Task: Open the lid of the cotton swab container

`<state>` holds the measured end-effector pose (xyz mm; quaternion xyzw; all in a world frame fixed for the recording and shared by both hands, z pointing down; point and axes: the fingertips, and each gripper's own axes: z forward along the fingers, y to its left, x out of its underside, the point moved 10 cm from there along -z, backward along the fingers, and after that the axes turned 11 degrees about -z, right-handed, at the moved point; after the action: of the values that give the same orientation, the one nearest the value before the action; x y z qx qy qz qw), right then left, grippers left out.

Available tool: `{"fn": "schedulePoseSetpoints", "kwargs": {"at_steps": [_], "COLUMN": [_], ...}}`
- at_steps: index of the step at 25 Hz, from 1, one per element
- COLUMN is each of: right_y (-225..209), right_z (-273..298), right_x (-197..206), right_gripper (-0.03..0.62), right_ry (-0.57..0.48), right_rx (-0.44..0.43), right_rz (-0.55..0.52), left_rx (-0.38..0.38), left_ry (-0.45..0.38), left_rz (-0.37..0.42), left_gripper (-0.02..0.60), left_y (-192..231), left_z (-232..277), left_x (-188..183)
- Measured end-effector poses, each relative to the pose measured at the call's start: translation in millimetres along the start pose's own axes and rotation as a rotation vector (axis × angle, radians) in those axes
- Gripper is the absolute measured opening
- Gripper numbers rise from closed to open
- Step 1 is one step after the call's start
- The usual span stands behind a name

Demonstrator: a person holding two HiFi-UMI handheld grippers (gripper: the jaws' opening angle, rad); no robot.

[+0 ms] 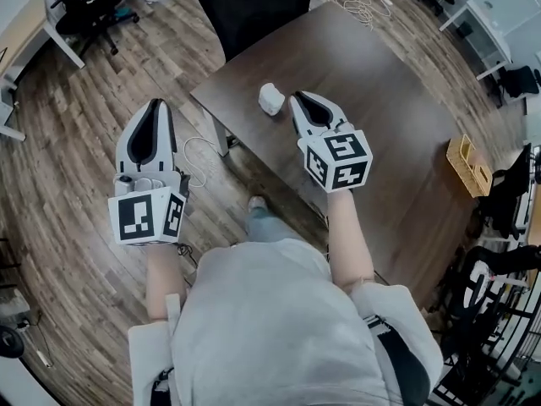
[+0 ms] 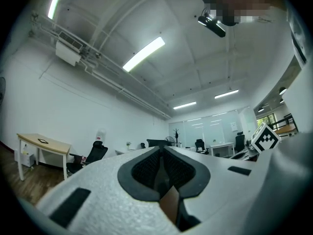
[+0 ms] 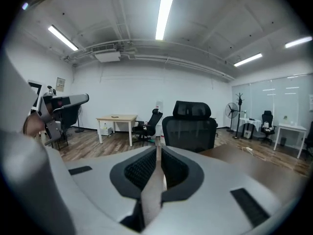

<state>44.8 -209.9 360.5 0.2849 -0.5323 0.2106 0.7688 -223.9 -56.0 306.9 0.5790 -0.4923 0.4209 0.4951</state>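
No word, brand or number can be read anywhere. The left marker cube [image 1: 145, 216] on the left gripper [image 1: 155, 104] and the right marker cube [image 1: 338, 161] on the right gripper [image 1: 297, 98] carry only black-and-white square patterns, not letters. A small wall sign [image 3: 60, 84] and a sheet [image 2: 234, 126] on the glass partition [image 2: 215, 129] are too small to read.

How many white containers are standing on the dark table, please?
1: the white container sits near the left edge of the dark table, just left of the right gripper. Anything behind that gripper would be hidden.
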Motion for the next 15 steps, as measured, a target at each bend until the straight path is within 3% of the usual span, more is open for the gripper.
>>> {"fn": "schedulePoseSetpoints", "kwargs": {"at_steps": [9, 15], "right_y": [-26.5, -32.3], "right_z": [64.8, 93.6], "right_x": [58.3, 88.9], "right_gripper": [0.022, 0.115], "right_ry": [0.175, 0.249], "right_rx": [-0.132, -0.197], "right_rz": [0.013, 0.023], "left_rx": [-0.089, -0.128], "left_ry": [0.049, 0.08], "left_rz": [0.016, 0.034], "left_gripper": [0.026, 0.026], "left_y": [4.2, 4.3], "left_z": [26.4, 36.8], "left_x": [14.7, 21.5]}}
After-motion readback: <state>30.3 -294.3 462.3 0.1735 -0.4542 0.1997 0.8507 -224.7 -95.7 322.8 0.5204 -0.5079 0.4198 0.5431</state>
